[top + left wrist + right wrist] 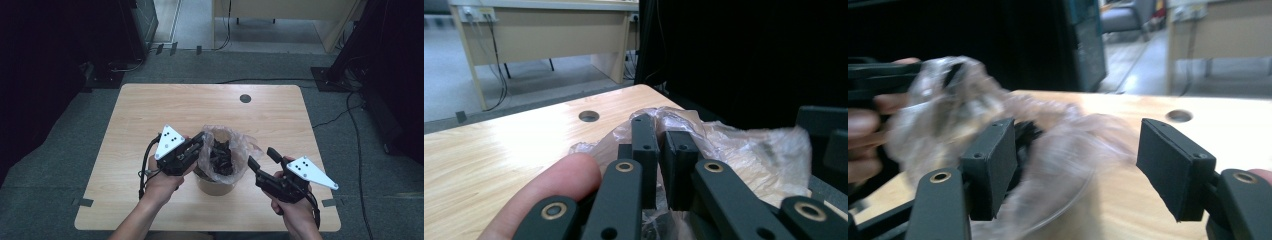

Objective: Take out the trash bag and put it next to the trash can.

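Note:
A clear plastic bag [240,147] lines a small tan tub [215,187] near the table's front middle, and dark pieces [220,155] lie inside it. My left gripper [200,140] is at the bag's left rim, shut on a fold of the plastic. In the left gripper view the jaws [663,145] stand close together with the bag [744,150] bunched between and behind them. My right gripper [262,157] is just right of the bag, open. In the right gripper view the wide-apart jaws [1075,150] frame the bag [948,95], with nothing pinched between the pads.
The light wooden table [150,110] has a round cable hole [245,98] at its far middle. Cables trail over the grey carpet at the right [357,145]. A pale desk [549,35] stands beyond the table. Dark curtains hang on both sides.

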A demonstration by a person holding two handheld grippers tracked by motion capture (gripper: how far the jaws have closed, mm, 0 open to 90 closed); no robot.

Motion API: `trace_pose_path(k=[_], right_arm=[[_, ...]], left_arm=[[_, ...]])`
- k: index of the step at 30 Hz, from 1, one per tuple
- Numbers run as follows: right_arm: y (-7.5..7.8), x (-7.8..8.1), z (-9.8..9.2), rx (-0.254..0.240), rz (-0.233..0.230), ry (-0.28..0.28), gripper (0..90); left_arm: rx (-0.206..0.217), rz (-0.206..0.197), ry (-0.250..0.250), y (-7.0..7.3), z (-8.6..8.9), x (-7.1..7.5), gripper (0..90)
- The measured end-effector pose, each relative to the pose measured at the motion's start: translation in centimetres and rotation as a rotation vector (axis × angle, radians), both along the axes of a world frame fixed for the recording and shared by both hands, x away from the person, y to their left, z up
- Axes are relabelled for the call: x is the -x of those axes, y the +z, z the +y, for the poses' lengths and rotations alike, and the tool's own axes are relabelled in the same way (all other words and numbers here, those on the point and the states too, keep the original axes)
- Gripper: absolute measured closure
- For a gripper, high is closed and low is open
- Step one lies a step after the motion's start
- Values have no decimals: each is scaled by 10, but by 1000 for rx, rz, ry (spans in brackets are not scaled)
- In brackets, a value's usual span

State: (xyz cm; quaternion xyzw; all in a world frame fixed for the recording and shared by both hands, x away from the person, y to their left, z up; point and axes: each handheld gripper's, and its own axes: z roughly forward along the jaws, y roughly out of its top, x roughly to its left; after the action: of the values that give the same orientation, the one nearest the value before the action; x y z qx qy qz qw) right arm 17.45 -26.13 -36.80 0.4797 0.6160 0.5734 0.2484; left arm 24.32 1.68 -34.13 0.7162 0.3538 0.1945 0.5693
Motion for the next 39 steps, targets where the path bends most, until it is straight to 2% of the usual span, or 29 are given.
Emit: trace_pose_path(k=[4,6,11,14,18,20,21,25,28,31,34,35,37,39], right_arm=[[-7,1,7,-29,60,43,274],[-12,2,12,-16,87,24,244],[-23,12,8,-30,98,-44,197],[-39,24,4,-10,100,-48,197],[-67,33,-3,-3,151,-62,197],[-76,33,-6,-38,187,-70,206],[-78,34,-7,-58,198,-52,206],[-79,33,3,-89,197,54,185],[-75,24,11,-126,201,92,141],[-70,15,18,-126,208,90,134],[-64,8,24,-143,171,95,98],[-64,8,24,-143,171,95,98],[-55,4,30,-150,135,73,82],[-53,3,32,-150,126,69,80]], left_arm=[[-4,2,-7,-2,-5,1,855],[-2,3,-6,-2,-6,1,852],[-4,1,-1,-2,-2,0,852],[-3,3,3,-2,0,0,852],[2,8,7,-4,1,-1,852],[7,12,8,-5,0,-1,852],[7,13,8,-6,0,-1,852],[0,16,0,-8,-4,-1,853],[1,18,-7,-8,-7,0,853],[6,20,-11,-8,-9,0,853],[15,21,-7,-5,-9,-2,853],[15,21,-7,-5,-9,-2,854],[24,21,-3,-3,-9,-4,855],[36,24,-2,-1,-9,-5,855]])
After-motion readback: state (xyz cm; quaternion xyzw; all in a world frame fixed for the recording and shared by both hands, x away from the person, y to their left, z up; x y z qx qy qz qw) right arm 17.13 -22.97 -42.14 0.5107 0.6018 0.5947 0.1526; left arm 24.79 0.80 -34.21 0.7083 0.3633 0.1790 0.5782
